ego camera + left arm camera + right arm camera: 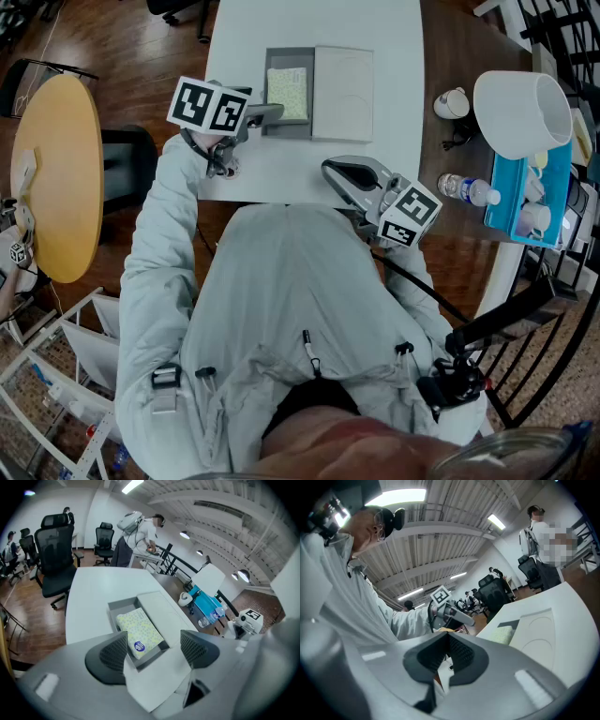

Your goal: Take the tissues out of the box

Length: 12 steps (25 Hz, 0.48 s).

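An open grey box (277,56) lies on the white table (394,37), its pale lid (342,94) flat beside it on the right. Inside the box rests a yellow-patterned tissue pack (287,92) with a blue round label. My left gripper (265,114) hovers at the box's near-left corner, open and empty. In the left gripper view the tissue pack (138,631) shows just beyond the spread fingers (115,653) of that gripper (154,648). My right gripper (347,173) hangs shut over the table's near edge, holding nothing. Its closed tips (446,651) point toward the pack (500,634) and lid (539,634).
On the dark table to the right stand a white cup (452,103), a water bottle (469,190), a teal tray (530,202) and a large white bowl-shaped thing (522,111). A round yellow table (56,178) is at the left. Office chairs (56,550) and a person (140,531) stand beyond.
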Motion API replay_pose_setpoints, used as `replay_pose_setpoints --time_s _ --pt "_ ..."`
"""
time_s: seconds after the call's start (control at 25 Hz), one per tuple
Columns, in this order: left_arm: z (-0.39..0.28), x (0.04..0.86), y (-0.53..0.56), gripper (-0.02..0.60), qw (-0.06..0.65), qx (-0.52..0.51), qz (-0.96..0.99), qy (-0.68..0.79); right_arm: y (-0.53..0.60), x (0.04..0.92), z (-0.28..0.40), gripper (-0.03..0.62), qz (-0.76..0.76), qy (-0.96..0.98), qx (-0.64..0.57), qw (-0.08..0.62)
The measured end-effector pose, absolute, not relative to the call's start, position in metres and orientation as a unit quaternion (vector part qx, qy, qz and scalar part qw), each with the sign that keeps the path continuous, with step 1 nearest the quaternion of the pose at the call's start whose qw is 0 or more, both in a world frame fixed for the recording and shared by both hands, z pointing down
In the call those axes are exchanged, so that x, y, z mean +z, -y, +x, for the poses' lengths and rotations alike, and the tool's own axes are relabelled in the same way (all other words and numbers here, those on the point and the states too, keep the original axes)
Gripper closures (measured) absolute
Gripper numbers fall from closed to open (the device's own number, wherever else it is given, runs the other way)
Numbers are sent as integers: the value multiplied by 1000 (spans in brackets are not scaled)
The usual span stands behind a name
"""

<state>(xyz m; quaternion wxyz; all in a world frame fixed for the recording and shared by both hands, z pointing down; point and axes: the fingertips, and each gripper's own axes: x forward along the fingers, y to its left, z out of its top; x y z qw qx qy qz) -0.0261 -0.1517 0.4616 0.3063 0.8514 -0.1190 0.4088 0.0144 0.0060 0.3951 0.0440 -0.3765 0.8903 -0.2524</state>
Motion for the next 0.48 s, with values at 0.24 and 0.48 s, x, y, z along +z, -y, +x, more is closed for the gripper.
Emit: replay_pose_setpoints --time_s 0.24,0.48 --pt "15 515 169 212 339 485 793 147 -12 399 26 592 -368 -895 -248 31" --pt "24 534 181 213 361 518 754 180 -17 402 33 592 -356 -898 -255 32"
